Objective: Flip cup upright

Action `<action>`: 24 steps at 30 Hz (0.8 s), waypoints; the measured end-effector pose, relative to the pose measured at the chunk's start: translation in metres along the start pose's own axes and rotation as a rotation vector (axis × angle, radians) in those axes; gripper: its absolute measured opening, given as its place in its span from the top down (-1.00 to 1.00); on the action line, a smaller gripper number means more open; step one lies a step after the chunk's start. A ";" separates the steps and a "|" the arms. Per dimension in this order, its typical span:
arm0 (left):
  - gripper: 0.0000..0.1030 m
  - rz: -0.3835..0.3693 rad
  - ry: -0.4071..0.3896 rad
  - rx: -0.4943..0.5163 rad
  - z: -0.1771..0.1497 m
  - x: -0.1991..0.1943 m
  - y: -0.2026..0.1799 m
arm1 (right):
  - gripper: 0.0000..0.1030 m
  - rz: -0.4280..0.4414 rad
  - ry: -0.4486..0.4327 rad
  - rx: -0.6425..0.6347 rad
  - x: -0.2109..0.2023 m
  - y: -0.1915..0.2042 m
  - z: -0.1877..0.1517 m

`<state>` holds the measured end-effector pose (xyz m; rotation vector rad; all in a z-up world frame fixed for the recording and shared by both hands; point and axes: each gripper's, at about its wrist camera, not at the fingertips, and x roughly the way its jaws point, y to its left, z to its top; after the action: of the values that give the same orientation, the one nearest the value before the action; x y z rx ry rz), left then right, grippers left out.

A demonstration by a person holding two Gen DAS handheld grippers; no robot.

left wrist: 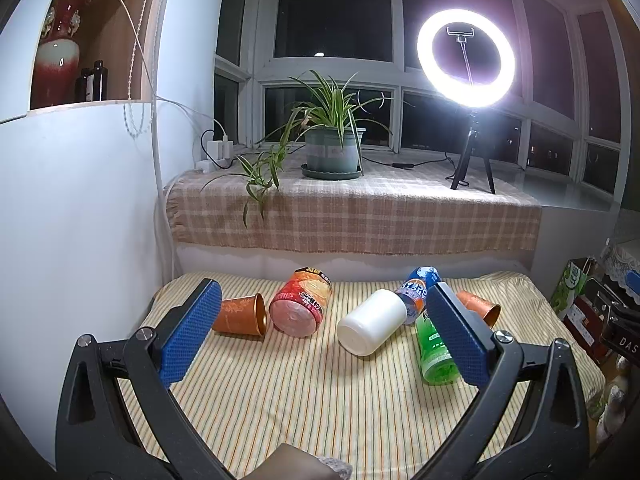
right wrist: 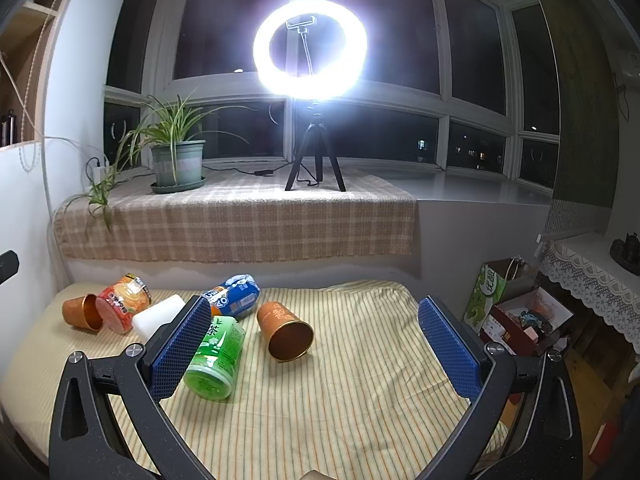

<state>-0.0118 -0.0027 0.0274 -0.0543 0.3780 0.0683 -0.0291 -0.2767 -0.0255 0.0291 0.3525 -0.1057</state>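
Seven containers lie on their sides on the striped cloth. Two are copper cups: one [right wrist: 285, 335] near centre in the right view, one [right wrist: 83, 312] at 9 o'clock. Two are bottles: one green [right wrist: 215, 354], one blue [right wrist: 236, 295] just beyond it at 12 o'clock. One red can [right wrist: 122, 301] and one white jar [left wrist: 372, 322] lie between the left cup and the bottles. On the sill stand one plant [left wrist: 332, 148] and one ring light [left wrist: 466, 58]. One vase [left wrist: 60, 48] sits in the shelf at 10 o'clock.

Copper cup [right wrist: 285, 335] on yellow-striped cloth [right wrist: 340, 412]
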 end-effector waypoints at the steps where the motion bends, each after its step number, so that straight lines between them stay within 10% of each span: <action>1: -1.00 0.000 0.000 0.000 0.000 0.000 0.000 | -0.99 -0.001 0.001 -0.001 0.000 -0.001 -0.001; 24: -1.00 -0.057 0.157 0.059 -0.009 0.046 0.016 | -0.99 0.012 0.098 -0.035 0.027 0.008 -0.002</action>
<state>0.0259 0.0155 0.0012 -0.0122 0.5347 -0.0033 -0.0043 -0.2715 -0.0368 0.0017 0.4518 -0.0862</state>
